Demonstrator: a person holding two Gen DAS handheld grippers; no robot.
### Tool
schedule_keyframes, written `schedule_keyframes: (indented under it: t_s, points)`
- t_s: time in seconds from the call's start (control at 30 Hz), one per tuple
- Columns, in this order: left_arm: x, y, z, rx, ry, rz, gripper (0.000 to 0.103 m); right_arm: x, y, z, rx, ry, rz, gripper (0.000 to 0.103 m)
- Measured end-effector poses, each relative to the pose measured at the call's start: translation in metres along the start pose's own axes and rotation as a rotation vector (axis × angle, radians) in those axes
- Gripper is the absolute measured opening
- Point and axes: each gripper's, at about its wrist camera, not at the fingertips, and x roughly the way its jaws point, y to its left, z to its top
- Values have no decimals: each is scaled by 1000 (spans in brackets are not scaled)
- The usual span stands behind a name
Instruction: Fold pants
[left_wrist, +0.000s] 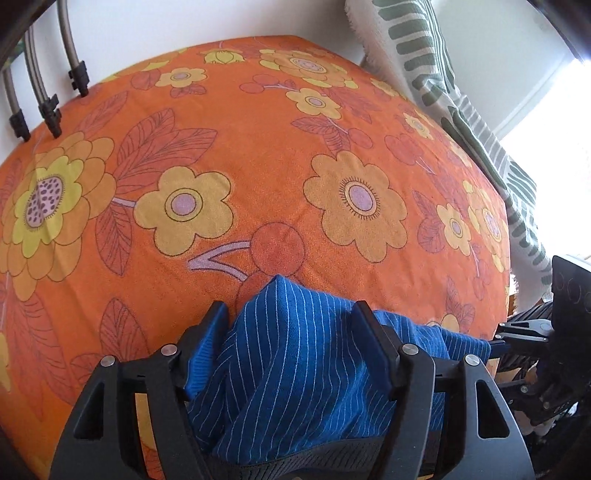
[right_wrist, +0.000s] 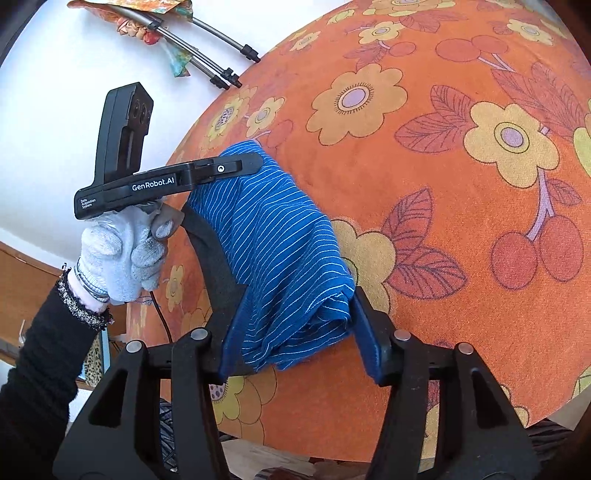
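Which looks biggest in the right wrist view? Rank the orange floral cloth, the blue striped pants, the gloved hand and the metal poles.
1. orange floral cloth
2. blue striped pants
3. gloved hand
4. metal poles, thin and farther off, so unsure.

**Count of things in view**

One pair of blue pinstriped pants (right_wrist: 280, 236), bunched into a single bundle. Two grippers: the left gripper (left_wrist: 291, 317) and the right gripper (right_wrist: 295, 321), each with two jaws. One gloved hand (right_wrist: 122, 254). One orange floral cloth (left_wrist: 258, 147) over the tabletop. Three metal tubes (right_wrist: 207, 55) with black tips. One green-and-white patterned towel (left_wrist: 436, 74).
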Motion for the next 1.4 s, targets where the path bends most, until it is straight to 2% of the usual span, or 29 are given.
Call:
schedule_keyframes:
  t_s: [0.07, 0.1, 0.13, 0.17, 0.23, 0.3, 0.37, 0.53, 0.77, 1.03, 1.23, 1.4]
  points:
    - [0, -3, -2, 24, -8, 24, 64, 0, -1, 0, 2, -8, -8, 48]
    - [-1, -2, -2, 33, -13, 32, 57, -1, -2, 0, 6, -10, -10, 45]
    - [-2, -1, -3, 26, -16, 30, 44, -1, -4, 1, 9, -11, -14, 38]
    - [-3, 0, -4, 11, -15, 14, 38, 0, -5, 1, 13, -9, -17, 30]
    - [-4, -1, -7, 3, -32, 25, 31, 2, -7, 2, 20, -13, -19, 25]
    - [-5, -4, -10, 7, -52, 40, 25, 5, -6, 2, 11, -6, -25, 16]
    - [-6, -7, -11, 0, -71, 51, 21, 6, -5, 2, 2, -13, -32, 14]
    - [-16, -7, -18, -46, -124, 53, 18, 4, -3, 1, -23, -27, -37, 12]
    - [-56, -3, -32, -121, -255, 51, 17, -15, 13, 6, -109, -107, -38, 11]
    - [-111, -6, -48, -165, -422, 88, 17, -39, 48, 19, -242, -210, -35, 10]
    - [-160, -2, -64, -200, -533, 127, 17, -50, 93, 33, -350, -242, 1, 10]
    - [-209, 14, -89, -259, -621, 189, 17, -51, 147, 48, -458, -261, 41, 10]
